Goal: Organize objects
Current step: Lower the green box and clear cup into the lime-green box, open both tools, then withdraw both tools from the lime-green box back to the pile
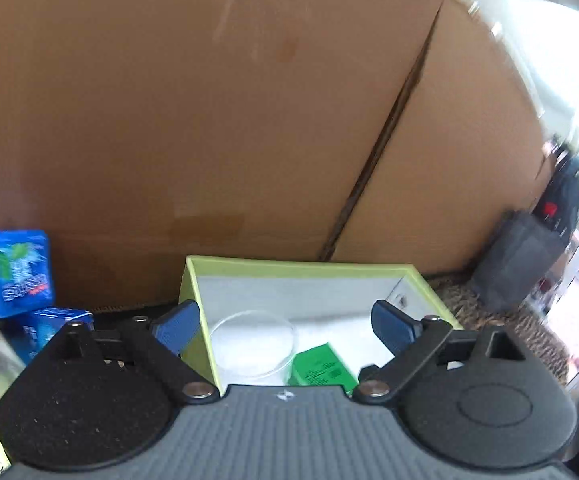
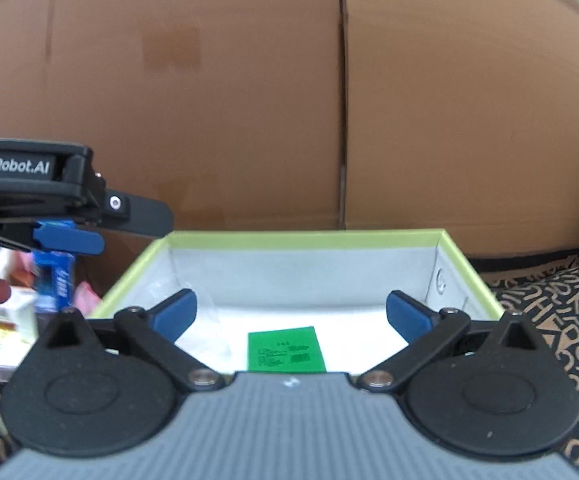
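A lime-edged open box (image 1: 305, 266) (image 2: 309, 235) with a white inside stands before me. In it lie a green packet (image 1: 323, 366) (image 2: 285, 349) and a clear round plastic lid (image 1: 255, 344). My left gripper (image 1: 285, 326) is open and empty, above the box's near left corner. It also shows from the side in the right wrist view (image 2: 89, 236). My right gripper (image 2: 291, 314) is open and empty over the box's near edge. Blue packets (image 1: 15, 272) (image 2: 59, 280) sit left of the box.
A tall cardboard wall (image 1: 209, 120) (image 2: 289, 100) stands right behind the box. More small packets (image 2: 5, 328) are piled at the left. A patterned cloth (image 2: 561, 320) covers the surface at the right. A dark grey bag (image 1: 517, 256) stands far right.
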`<action>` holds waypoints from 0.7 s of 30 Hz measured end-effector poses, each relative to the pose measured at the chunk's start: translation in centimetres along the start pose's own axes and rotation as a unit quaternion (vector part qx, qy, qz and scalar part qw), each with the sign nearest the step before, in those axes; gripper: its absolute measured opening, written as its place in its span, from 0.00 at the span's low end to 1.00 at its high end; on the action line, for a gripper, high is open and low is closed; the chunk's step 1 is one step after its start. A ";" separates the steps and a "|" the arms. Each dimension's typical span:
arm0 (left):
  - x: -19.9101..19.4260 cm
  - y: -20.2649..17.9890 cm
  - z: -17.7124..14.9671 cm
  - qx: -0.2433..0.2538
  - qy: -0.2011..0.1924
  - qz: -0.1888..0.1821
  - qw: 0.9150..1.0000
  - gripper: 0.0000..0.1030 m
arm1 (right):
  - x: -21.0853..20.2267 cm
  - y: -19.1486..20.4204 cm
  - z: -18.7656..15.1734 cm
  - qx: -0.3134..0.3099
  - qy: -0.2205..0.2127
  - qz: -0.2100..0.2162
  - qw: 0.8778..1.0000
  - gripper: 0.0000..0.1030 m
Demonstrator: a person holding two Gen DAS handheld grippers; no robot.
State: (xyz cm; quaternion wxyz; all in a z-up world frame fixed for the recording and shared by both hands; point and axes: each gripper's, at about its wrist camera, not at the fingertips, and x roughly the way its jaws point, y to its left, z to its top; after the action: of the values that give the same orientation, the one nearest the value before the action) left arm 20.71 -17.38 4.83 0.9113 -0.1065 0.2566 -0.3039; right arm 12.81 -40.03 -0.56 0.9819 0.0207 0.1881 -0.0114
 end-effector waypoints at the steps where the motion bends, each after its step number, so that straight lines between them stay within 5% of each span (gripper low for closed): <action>1: -1.2 0.0 -0.1 -0.001 -0.012 -0.003 1.000 0.93 | -1.0 0.2 -0.1 0.000 -0.008 0.001 1.000 1.00; 10: -10.3 0.0 -4.6 0.003 -0.077 0.035 0.996 0.97 | -7.4 4.9 -2.0 -0.017 -0.022 0.031 0.999 1.00; 21: -15.9 5.6 -12.3 -0.066 -0.048 0.113 0.990 0.97 | -9.1 10.4 -7.4 -0.030 0.057 0.095 0.993 1.00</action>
State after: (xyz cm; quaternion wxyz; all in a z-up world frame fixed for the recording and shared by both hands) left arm 6.07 -3.74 -1.15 0.9420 -0.1514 0.2425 -0.1760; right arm 1.90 -29.21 -3.70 0.9665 0.0097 0.2408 0.0884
